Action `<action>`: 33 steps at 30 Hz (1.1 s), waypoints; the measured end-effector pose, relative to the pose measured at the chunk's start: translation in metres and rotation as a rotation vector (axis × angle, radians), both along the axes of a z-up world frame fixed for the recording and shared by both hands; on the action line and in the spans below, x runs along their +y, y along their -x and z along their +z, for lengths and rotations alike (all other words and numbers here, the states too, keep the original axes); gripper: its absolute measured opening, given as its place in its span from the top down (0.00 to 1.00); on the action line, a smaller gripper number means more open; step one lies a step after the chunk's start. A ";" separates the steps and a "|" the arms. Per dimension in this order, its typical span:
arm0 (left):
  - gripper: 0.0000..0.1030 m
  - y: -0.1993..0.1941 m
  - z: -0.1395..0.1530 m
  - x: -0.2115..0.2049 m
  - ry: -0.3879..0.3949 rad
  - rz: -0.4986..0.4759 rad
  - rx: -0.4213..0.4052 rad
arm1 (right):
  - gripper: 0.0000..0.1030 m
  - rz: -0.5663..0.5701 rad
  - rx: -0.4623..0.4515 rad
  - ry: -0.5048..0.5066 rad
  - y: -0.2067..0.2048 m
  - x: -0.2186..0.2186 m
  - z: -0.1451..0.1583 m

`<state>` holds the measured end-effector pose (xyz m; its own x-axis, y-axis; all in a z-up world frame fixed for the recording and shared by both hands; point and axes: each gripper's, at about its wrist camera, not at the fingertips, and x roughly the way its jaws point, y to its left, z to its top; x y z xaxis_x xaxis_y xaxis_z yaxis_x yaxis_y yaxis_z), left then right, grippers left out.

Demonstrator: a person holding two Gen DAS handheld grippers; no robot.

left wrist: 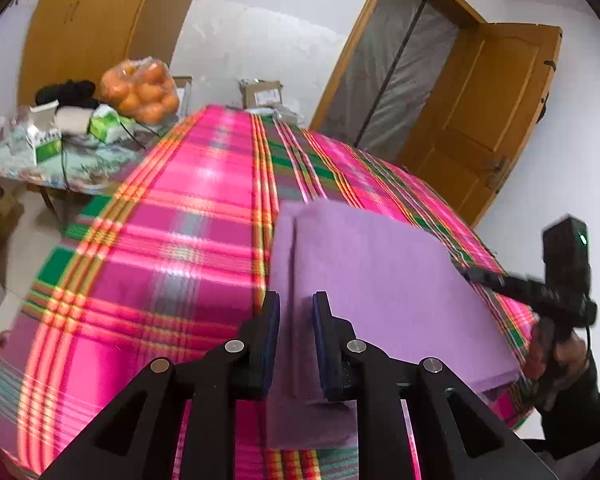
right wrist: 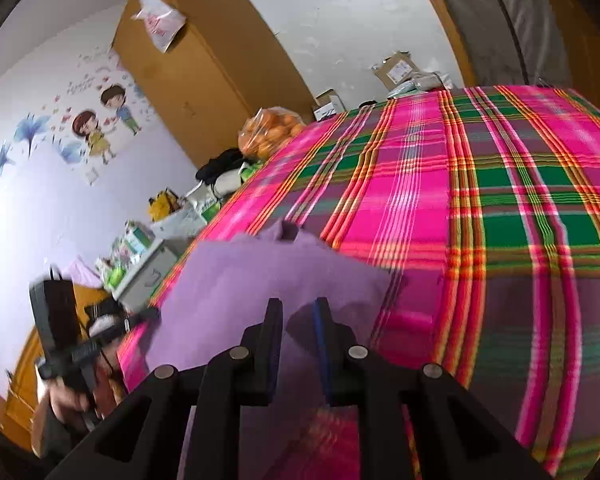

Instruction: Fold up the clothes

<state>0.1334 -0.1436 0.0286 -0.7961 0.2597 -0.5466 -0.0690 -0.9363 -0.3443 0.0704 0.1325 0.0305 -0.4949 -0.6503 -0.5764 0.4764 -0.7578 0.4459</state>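
A purple cloth (left wrist: 380,280), folded into a thick flat slab, lies on the near part of a bed covered by a pink and green plaid sheet (left wrist: 160,240). My left gripper (left wrist: 296,320) has the cloth's left folded edge filling the narrow gap between its pads. At the cloth's right edge, my right gripper (left wrist: 470,274) comes in from the side, held by a hand (left wrist: 568,356). In the right wrist view, my right gripper (right wrist: 298,320) stands nearly closed with the purple cloth (right wrist: 240,280) between its fingers. The left gripper (right wrist: 148,315) touches the cloth's far left edge.
A bag of oranges (left wrist: 140,90) and small boxes (left wrist: 44,140) crowd a side table left of the bed. A cardboard box (left wrist: 262,94) sits past the bed's far end. An open wooden door (left wrist: 480,112) stands at the right. The plaid sheet (right wrist: 500,200) stretches away beyond the cloth.
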 end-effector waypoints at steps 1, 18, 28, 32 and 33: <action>0.83 0.002 0.003 -0.001 0.003 0.005 0.006 | 0.83 0.005 -0.003 -0.015 -0.007 0.000 -0.002; 0.77 0.102 -0.001 0.063 0.143 -0.135 -0.091 | 0.83 -0.010 0.074 -0.087 -0.037 -0.009 0.005; 0.80 0.101 -0.008 0.052 0.082 -0.118 -0.104 | 0.83 -0.087 0.018 -0.132 0.027 -0.029 -0.003; 0.80 0.103 -0.009 0.053 0.081 -0.115 -0.111 | 0.83 -0.082 -0.004 -0.142 0.039 -0.031 -0.008; 0.80 0.103 -0.009 0.052 0.076 -0.117 -0.112 | 0.83 -0.078 0.001 -0.150 0.039 -0.032 -0.008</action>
<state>0.0302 -0.0912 0.0193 -0.6957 0.3015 -0.6520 -0.1438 -0.9477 -0.2849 0.0317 0.1007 0.0226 -0.5411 -0.5166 -0.6636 0.4135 -0.8505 0.3250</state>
